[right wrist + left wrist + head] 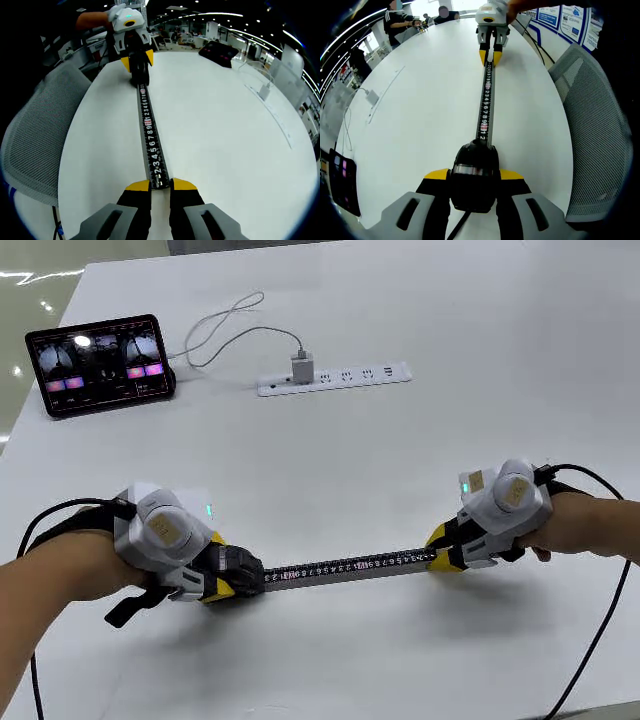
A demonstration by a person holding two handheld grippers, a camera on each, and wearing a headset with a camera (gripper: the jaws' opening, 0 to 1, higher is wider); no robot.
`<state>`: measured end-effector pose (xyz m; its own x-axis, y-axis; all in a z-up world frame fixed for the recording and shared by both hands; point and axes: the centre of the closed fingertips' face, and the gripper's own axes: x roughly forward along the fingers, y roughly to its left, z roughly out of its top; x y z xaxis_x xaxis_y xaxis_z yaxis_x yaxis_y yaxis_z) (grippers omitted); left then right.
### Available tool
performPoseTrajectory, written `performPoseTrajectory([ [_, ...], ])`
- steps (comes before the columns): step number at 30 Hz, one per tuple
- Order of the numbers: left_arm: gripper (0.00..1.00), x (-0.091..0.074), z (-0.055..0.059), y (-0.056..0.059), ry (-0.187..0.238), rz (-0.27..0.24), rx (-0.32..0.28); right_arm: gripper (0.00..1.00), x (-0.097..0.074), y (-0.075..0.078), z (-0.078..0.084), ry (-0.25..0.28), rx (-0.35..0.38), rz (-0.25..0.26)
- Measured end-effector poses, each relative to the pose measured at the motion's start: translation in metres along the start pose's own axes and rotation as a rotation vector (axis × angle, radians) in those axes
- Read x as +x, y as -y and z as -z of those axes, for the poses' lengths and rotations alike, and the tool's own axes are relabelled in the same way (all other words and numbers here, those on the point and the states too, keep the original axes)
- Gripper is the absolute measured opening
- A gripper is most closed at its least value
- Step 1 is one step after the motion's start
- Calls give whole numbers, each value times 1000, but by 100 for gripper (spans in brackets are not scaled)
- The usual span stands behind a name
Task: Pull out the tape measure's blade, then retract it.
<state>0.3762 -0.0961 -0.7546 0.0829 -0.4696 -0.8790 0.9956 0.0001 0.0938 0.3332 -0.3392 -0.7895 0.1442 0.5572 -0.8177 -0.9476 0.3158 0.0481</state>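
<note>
White counter (400, 460) lay bare around the work. My left gripper (225, 575) was clenched on the black tape measure case (240, 570), its yellow-tipped jaws pressing the case from both sides, with the case resting on the counter. My right gripper (440, 548) was closed on the far end of the blade (345, 567), the tip pinched between its jaws. The blade was out and stretched straight between the two grippers, low over the counter, numbers facing up.

The blade ran roughly along the counter's near edge, set back a little from it. In the left gripper view that edge curved past on the right of the blade, and a grey mesh chair (595, 135) stood just beyond it. In the right gripper view the same chair sat on the left, past the edge.

On the far side of the blade the counter was open for a wide stretch. A white power strip (340, 377) lay well apart from the blade, with a charger (302, 368) plugged into it. A white cable (225, 330) looped from the charger toward a tablet (100, 365) with a lit screen, which stood near the counter's far left edge. My left gripper had open counter on its outer side, and so did my right.
</note>
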Motion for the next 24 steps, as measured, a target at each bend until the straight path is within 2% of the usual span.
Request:
performPoseTrajectory([
  [24, 30, 2, 0, -2, 4, 1, -9, 9, -7, 2, 9, -5, 19, 7],
])
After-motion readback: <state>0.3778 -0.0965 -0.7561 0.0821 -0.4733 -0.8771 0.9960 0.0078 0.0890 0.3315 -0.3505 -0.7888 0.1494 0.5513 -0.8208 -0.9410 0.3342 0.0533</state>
